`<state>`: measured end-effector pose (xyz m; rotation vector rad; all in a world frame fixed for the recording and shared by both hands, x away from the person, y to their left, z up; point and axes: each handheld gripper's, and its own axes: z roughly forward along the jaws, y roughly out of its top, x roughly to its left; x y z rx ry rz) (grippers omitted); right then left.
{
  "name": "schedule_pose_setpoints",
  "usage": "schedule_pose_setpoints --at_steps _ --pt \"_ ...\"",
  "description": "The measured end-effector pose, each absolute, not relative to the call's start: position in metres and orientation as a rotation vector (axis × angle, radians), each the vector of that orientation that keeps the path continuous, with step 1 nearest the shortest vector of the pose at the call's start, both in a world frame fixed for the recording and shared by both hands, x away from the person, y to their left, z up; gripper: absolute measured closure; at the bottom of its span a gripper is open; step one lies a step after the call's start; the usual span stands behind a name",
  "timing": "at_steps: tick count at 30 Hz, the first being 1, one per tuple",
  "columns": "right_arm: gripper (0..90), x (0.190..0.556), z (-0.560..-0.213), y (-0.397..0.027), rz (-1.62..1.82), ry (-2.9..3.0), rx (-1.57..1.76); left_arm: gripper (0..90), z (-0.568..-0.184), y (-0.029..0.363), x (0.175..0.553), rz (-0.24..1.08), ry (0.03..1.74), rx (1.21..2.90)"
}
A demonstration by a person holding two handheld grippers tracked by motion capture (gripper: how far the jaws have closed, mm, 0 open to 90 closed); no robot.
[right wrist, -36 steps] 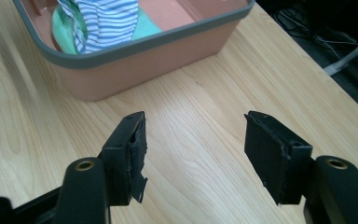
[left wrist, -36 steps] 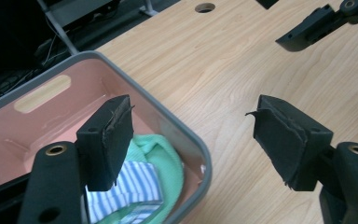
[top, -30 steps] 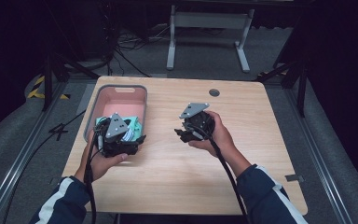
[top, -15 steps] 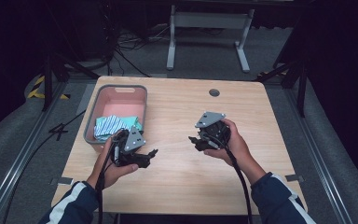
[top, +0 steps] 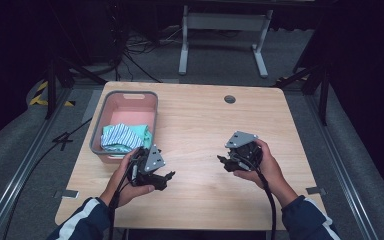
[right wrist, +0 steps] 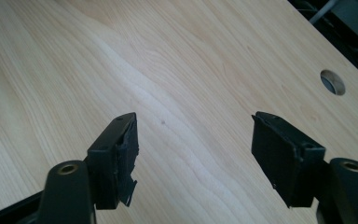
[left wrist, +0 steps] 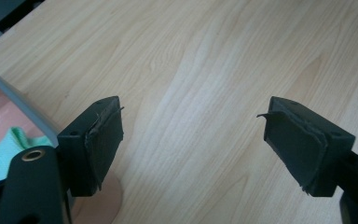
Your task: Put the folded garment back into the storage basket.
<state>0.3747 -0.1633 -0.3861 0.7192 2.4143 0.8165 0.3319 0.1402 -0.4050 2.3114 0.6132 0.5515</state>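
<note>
A grey-rimmed bin (top: 125,95) with a pink inside stands at the table's left and holds a folded teal and white striped cloth (top: 122,137). My left gripper (top: 166,176) hovers low over bare wood just in front of the bin's near right corner. Its jaws have just been opening and stand wide apart with nothing between them (left wrist: 193,140). The bin's rim (left wrist: 18,100) and a bit of the cloth (left wrist: 0,154) lie at its left. My right gripper (top: 223,162) is over the table's right half, open and empty (right wrist: 193,144).
The light wooden table (top: 200,125) has a round cable hole (top: 229,99) near its far edge, also visible as the hole (right wrist: 332,81). A metal stand (top: 222,22) and cables lie on the floor beyond. Rails run along both sides of the table.
Both hands have drawn back toward the near edge. The left gripper has left the bin and come down over the wood in front of it. The right gripper has moved right.
</note>
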Motion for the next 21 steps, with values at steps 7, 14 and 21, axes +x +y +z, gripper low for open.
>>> schedule_pose_setpoints --at_steps 7,14,21 --pt "32.0 0.368 -0.396 -0.184 0.807 2.405 0.752 18.5 -0.419 0.141 0.332 0.528 0.612 2.338" --pt "31.2 0.361 -0.411 -0.203 0.803 2.404 0.777 17.8 -0.433 0.139 0.333 0.499 0.609 2.362" --pt "30.1 0.354 -0.428 -0.228 0.808 2.394 0.842 17.8 -0.446 0.143 0.335 0.429 0.629 2.383"
